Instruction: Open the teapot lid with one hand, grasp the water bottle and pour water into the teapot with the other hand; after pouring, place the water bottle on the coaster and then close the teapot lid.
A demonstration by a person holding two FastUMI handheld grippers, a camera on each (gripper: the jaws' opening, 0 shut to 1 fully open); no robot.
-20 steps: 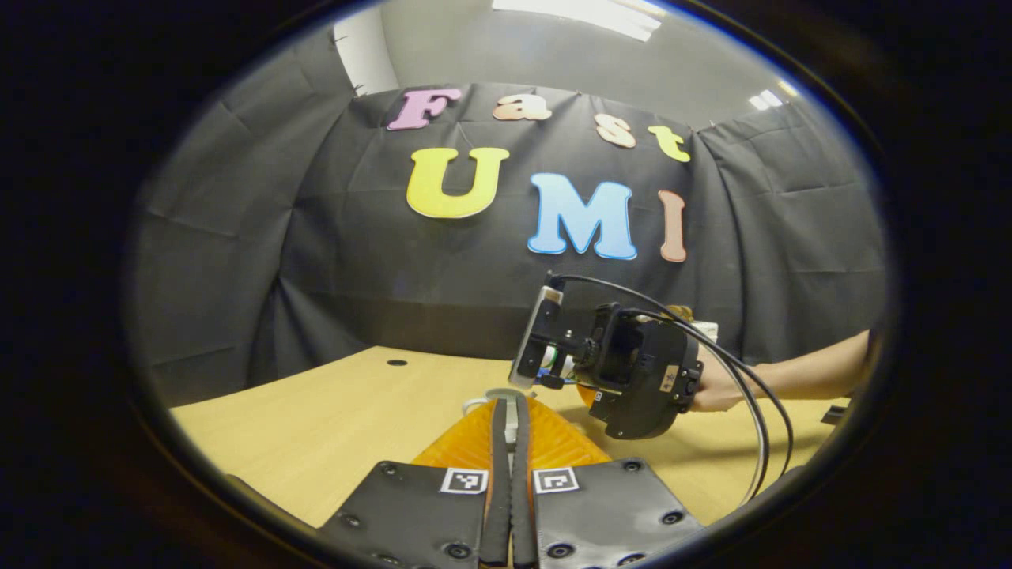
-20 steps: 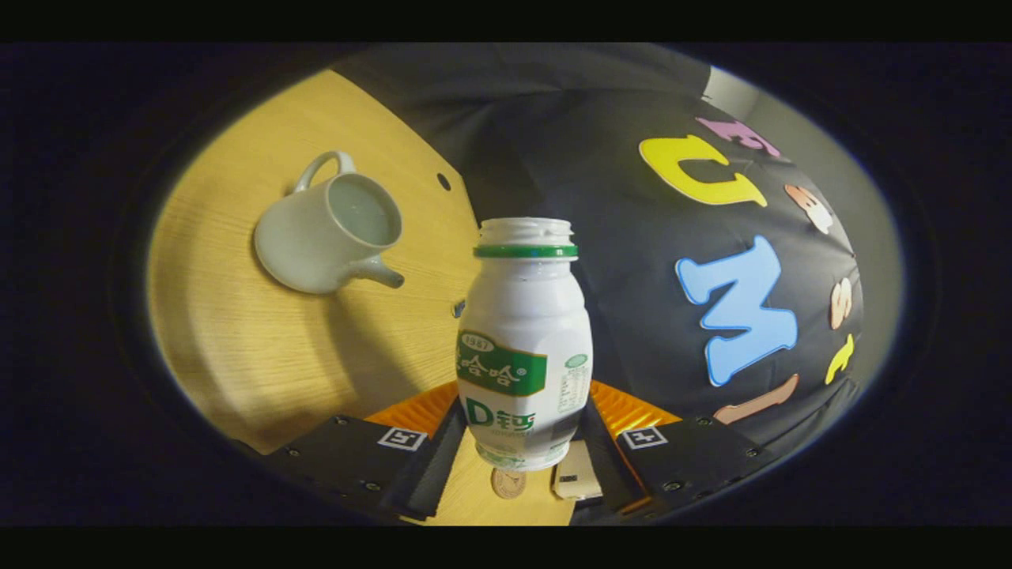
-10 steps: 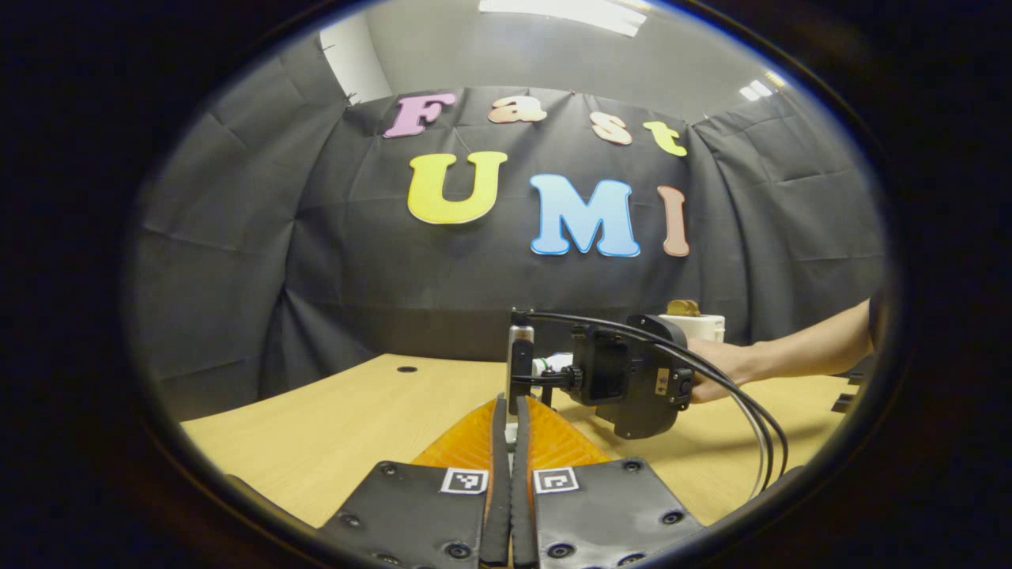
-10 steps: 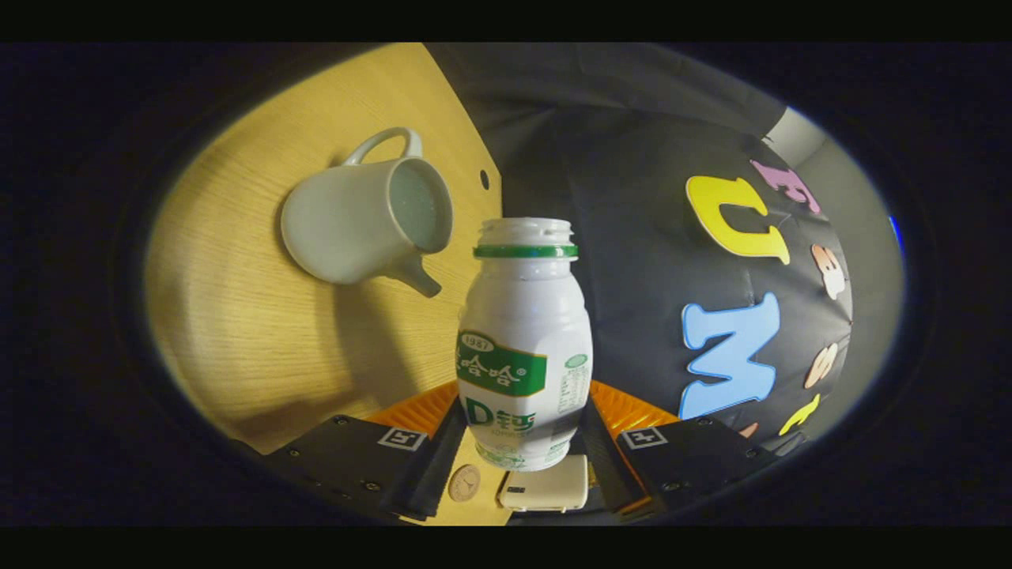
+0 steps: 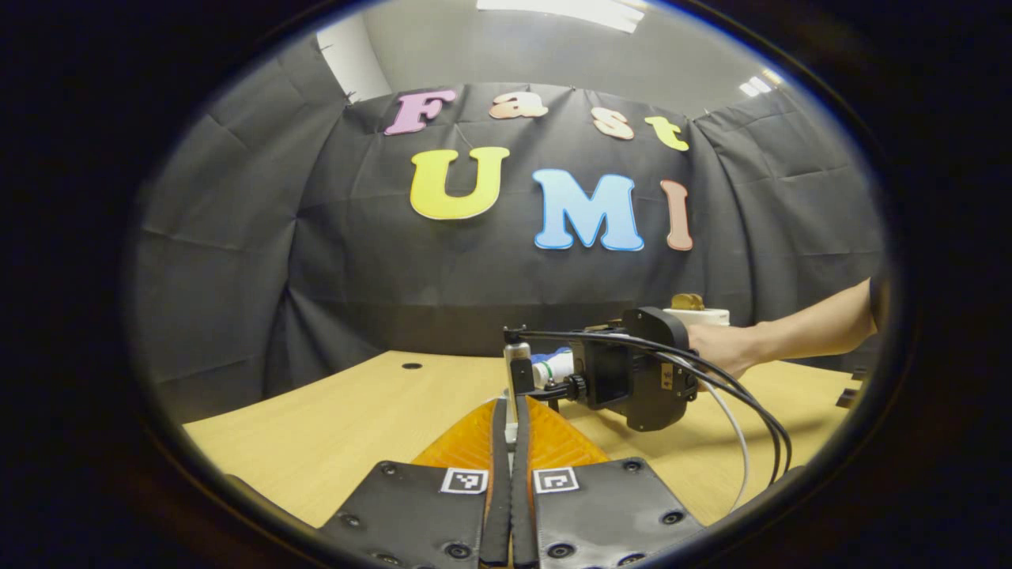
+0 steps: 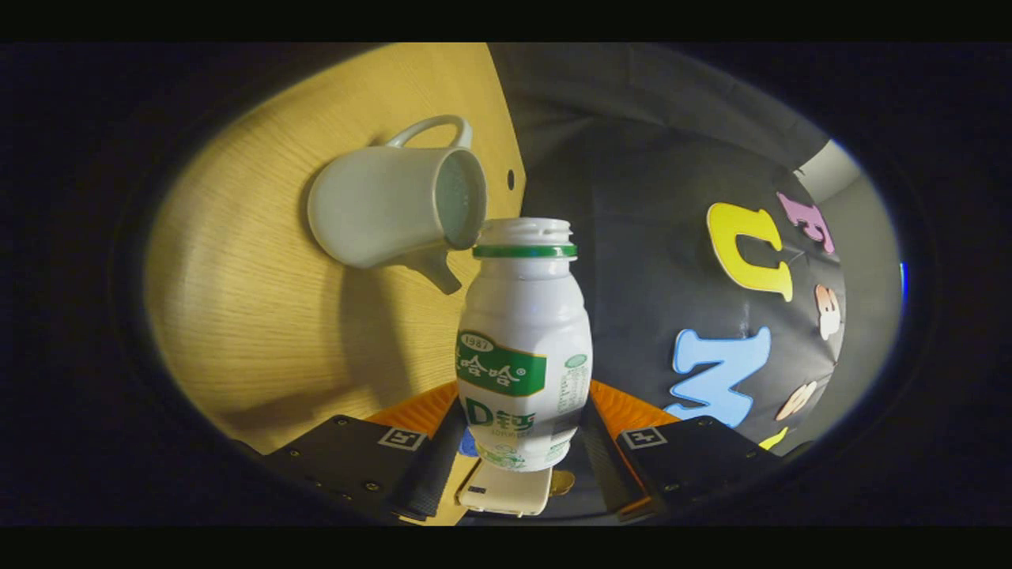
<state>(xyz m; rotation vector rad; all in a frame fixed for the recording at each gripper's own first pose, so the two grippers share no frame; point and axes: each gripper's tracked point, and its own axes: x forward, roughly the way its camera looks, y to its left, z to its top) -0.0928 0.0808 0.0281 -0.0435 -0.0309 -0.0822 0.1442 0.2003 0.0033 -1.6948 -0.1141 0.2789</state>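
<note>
Tipping the water bottle (image 6: 524, 340) clamped in the right gripper (image 6: 522, 442) beside the lidless teapot (image 6: 395, 205) — mouth off-centre, water could spill — left gripper (image 5: 510, 482) pinched closed.

The left gripper view sat low over the wooden table (image 5: 332, 427), level, facing the booth's back wall past its own nearly closed jaws. Ahead and right of those jaws it caught the right gripper (image 5: 553, 371) at middling range. The right gripper view was rolled sideways, so the table (image 6: 253, 316) stood left of its jaws; the water bottle (image 6: 523, 340) between them stood very close, the teapot (image 6: 395, 205) beyond. Both views shared table and wall.
</note>
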